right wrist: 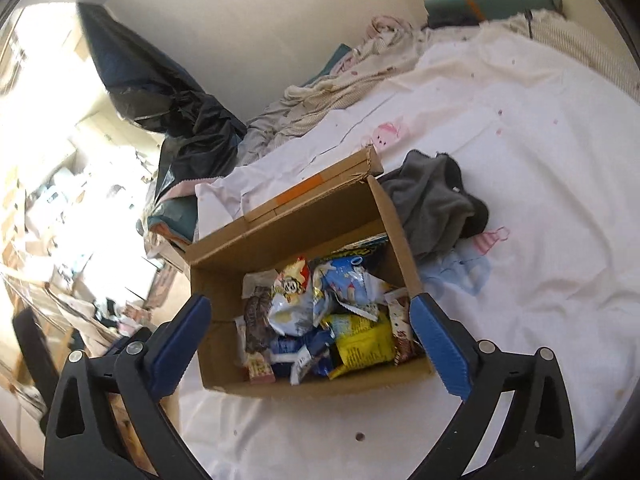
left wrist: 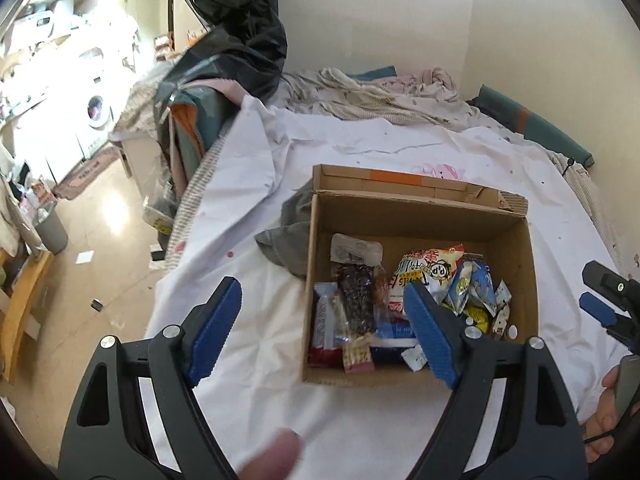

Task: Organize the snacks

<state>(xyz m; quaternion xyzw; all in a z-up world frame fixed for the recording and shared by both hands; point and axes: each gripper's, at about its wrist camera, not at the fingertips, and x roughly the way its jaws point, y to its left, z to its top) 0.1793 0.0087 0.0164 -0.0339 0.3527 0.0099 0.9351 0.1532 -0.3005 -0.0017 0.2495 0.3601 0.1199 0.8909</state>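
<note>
Fingers apart on my left gripper (left wrist: 320,332) and right gripper (right wrist: 310,338), both empty.
Risk: the cardboard box (left wrist: 516,248) near the bed's (left wrist: 260,344) edge tips if nudged, spilling snacks (right wrist: 320,316).

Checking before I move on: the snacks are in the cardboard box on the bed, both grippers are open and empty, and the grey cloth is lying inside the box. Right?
Not quite: the grey cloth lies outside the cardboard box, on the bed sheet against its side wall, as the right wrist view shows. The rest holds: the snacks are in the box, and the left gripper and right gripper are open and empty.
</note>
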